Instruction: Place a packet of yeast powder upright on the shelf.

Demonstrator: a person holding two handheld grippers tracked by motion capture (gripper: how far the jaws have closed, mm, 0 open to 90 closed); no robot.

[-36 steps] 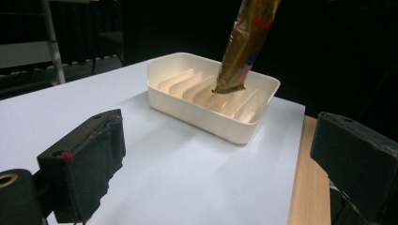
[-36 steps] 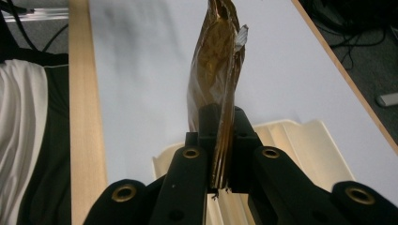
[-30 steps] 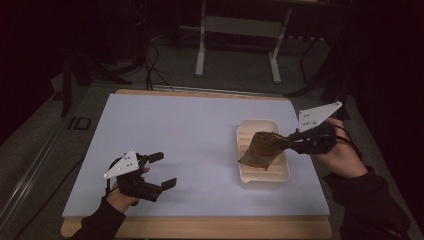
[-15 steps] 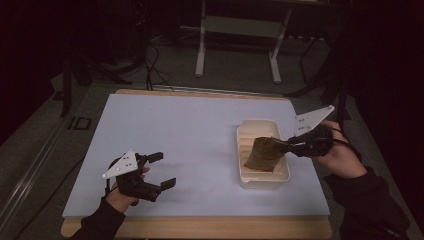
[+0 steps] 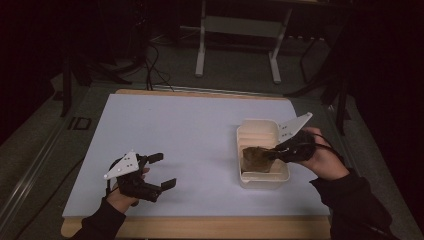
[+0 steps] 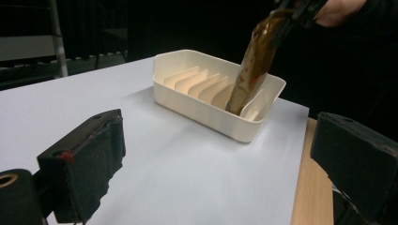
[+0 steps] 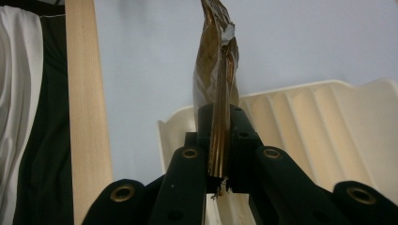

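My right hand-held gripper (image 5: 272,153) is clamped on the brown packet (image 5: 256,159), whose lower end dips into the slotted cream tray (image 5: 260,131) on the table (image 5: 190,130). My left hand-held gripper's view shows the packet standing steeply tilted; my left hand-held gripper (image 5: 161,171) hangs open, well apart.

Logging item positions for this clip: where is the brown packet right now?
In the high view the brown packet is at the table's right side, clamped in the right gripper, its lower end inside the near end of the cream tray.
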